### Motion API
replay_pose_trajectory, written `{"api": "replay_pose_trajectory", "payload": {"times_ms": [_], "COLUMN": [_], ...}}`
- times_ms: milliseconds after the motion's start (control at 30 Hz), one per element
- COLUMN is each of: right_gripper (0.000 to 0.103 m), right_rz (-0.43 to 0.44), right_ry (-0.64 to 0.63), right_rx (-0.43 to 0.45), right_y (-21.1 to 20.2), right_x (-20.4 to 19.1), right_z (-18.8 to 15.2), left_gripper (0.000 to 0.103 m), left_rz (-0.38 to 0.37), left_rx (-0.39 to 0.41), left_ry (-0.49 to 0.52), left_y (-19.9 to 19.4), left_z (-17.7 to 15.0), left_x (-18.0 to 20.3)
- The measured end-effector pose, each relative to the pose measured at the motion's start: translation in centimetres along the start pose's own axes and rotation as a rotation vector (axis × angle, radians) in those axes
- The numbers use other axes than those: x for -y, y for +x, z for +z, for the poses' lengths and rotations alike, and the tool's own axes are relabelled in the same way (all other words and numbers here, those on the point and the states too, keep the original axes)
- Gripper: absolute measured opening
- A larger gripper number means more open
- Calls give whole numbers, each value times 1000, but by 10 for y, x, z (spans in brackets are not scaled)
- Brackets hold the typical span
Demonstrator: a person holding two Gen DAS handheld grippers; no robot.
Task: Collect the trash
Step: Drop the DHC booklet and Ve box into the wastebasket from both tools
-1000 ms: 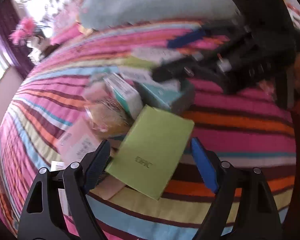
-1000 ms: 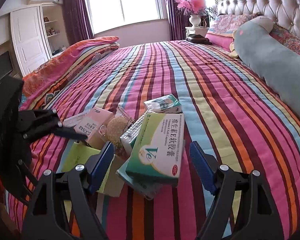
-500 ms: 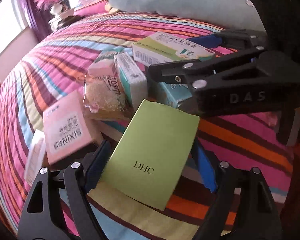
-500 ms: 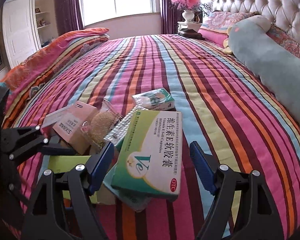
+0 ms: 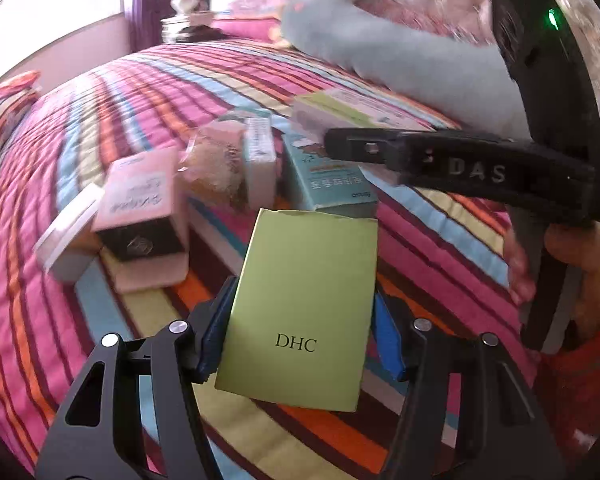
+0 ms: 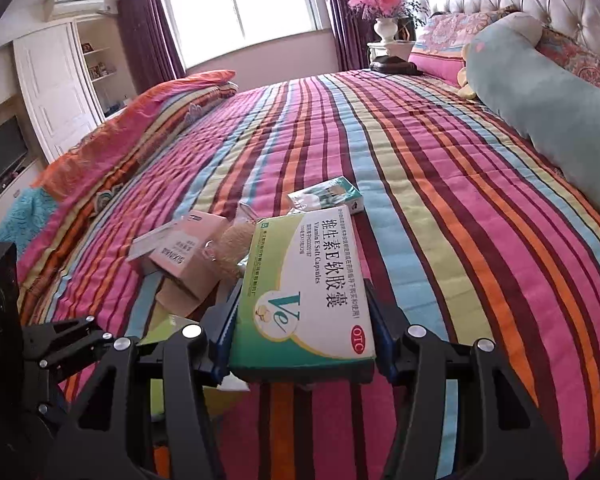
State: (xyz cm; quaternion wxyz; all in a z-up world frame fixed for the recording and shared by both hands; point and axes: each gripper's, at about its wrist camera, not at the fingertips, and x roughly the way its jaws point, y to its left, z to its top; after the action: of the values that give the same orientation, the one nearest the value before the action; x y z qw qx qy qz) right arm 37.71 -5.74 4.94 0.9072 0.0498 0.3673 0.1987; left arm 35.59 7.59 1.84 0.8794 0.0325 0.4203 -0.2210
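Several pieces of trash lie in a heap on the striped bedspread (image 6: 440, 208). My left gripper (image 5: 300, 340) has its jaws closing on a green DHC box (image 5: 312, 280), with both blue pads at the box's side edges. My right gripper (image 6: 300, 320) is closing too, its pads against the sides of a green-and-white vitamin E box (image 6: 312, 280), which is tilted above the heap. Behind these lie a pink box (image 5: 140, 200), a clear bag with beige contents (image 5: 216, 172), a teal box (image 5: 332, 184) and a small white-green box (image 6: 328, 196).
A long grey-blue pillow (image 6: 540, 92) lies along the tufted headboard on the right. A folded orange quilt (image 6: 140, 120) runs along the bed's far left side. A person's hand (image 5: 560, 272) holds the right gripper's handle close to the heap.
Both pairs of jaws have narrowed onto their boxes. The left gripper has rolled and moved in, so the DHC box now stands straight between its pads.
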Motion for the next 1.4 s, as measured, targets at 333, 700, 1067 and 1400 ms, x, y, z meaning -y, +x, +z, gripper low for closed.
{"api": "replay_pose_trajectory", "payload": {"times_ms": [333,700,1067,1400], "right_gripper": [52,52,52,54], "right_rz": [275,361,186,101], "right_ry": [47,128,101,65], "right_rx": [93,-326,-649,-722], "right_y": [-145,-200,-103,-78], "right_x": [4,-18,-22,-25], "right_z": [-91,-265,-370,-387], "left_gripper": [60,60,60,63], "left_rz": [-2,-96,6,54], "left_rx": [212,-36,-368,-504], "left_ry": [-125,-325,-301,-260], "left_y": [-140,-143,-23,14], "left_z": [-102,-278,-360,-373], "left_x": [61,156,192,208]}}
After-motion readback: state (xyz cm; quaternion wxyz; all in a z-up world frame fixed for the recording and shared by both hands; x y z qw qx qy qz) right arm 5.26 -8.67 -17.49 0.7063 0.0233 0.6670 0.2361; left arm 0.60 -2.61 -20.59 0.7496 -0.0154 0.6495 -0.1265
